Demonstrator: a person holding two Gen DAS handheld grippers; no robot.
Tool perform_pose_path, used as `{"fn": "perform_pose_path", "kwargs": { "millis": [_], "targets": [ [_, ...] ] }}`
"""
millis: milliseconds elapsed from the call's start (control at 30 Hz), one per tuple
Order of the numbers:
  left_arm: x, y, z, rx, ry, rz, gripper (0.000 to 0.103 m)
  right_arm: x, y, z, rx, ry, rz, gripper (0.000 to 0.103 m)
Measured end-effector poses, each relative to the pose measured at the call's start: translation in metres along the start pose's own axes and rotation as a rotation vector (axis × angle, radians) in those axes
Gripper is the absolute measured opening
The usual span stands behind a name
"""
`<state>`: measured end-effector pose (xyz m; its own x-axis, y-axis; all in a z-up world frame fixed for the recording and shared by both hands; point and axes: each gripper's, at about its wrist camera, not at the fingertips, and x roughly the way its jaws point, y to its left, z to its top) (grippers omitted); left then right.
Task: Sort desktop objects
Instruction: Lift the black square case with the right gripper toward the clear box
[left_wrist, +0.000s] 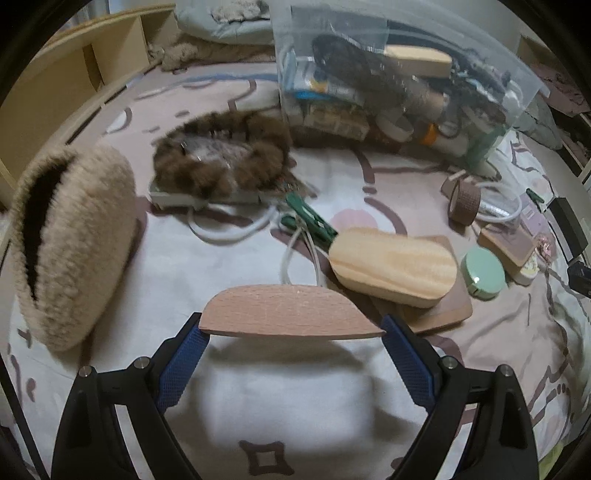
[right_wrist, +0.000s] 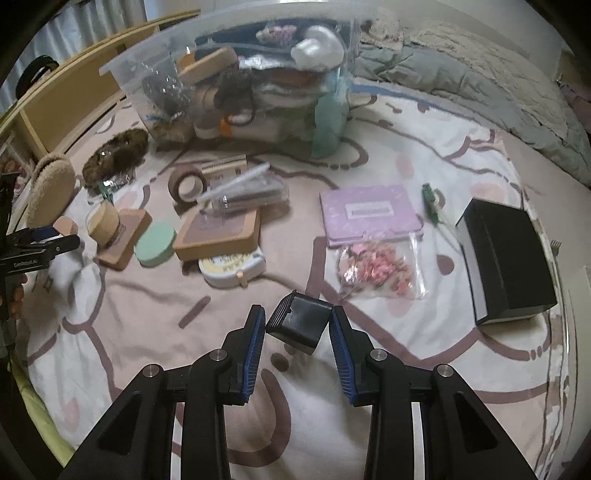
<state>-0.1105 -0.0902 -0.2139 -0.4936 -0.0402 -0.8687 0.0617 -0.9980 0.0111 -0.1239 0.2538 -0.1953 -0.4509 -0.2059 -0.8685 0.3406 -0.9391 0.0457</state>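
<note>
Low centre in the left wrist view, the left gripper clamps a wooden piece end to end, jaws wide; in the right wrist view, the right gripper pinches a small black block between narrow jaws. Both items hang above the patterned bedspread. Keeping both grips firm and level should help on the way to the clear bin, upper centre, already nearly full.
</note>
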Motion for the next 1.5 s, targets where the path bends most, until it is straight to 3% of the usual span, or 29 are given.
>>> {"fn": "perform_pose_path", "kwargs": {
  "millis": [467, 967, 1200, 1500],
  "targets": [
    [-0.058, 0.013, 0.032, -0.072, -0.119, -0.047, 0.095, -0.040, 0.004, 0.026, 0.034, -0.125, -0.030, 0.037],
    [-0.130, 0.003, 0.067, -0.010, -0.312, -0.067, 0.095, -0.098, 0.006, 0.056, 0.044, -0.334, -0.050, 0.037],
    [-0.154, -0.005, 0.087, -0.025, -0.382, -0.111, 0.095, -0.126, 0.014, 0.072, 0.027, -0.427, -0.052, 0.037],
    [-0.179, -0.016, 0.110, -0.033, -0.460, -0.088, 0.095, -0.155, 0.030, 0.088, 0.007, -0.514, -0.019, 0.037]
  ]
}}
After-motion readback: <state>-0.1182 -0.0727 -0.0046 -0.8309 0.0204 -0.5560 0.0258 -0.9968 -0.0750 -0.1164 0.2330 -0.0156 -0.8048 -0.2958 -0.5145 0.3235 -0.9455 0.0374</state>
